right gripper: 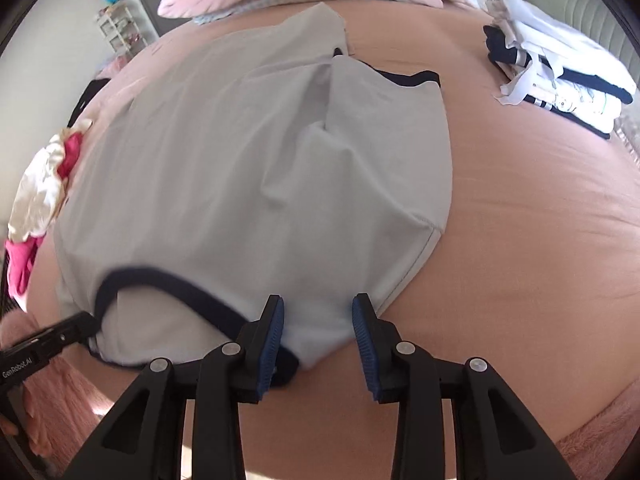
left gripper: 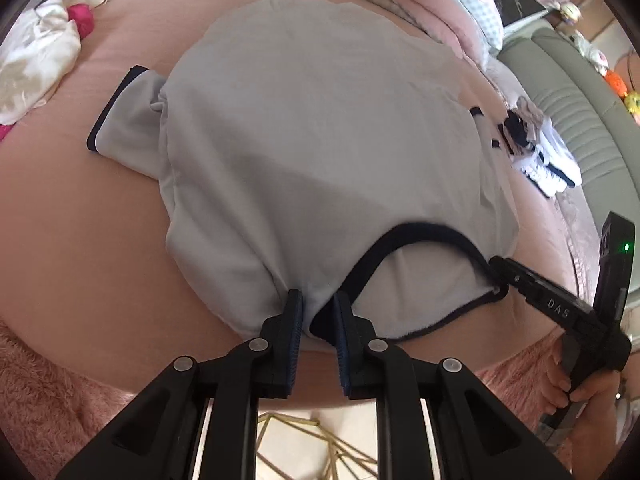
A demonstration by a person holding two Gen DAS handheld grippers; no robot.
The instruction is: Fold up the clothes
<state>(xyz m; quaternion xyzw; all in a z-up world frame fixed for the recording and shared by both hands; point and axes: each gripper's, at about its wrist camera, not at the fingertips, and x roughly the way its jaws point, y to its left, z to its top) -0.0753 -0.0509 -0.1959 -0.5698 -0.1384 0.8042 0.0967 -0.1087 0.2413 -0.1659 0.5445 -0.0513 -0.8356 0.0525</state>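
- While it lies spread on the peach-pink bed sheet, the pale grey T-shirt with navy trim fills the centre of the left wrist view, one sleeve reaching toward the middle left.
- At lower centre, the left gripper has shoulder fabric beside the navy neckline between its narrowly parted blue pads; whether they pinch it cannot be told.
- At lower right, the right gripper meets the collar's far side, its handle held by a hand.
- At upper left lies a crumpled white and magenta garment; at middle right, a stack of folded navy-and-white clothes.
- Seen from the right wrist, the T-shirt again occupies the centre.
- At lower centre, the right gripper stands apart around a bunched shoulder fold, its pads not visibly pressing it.
- At lower left, the left gripper touches the neckline.
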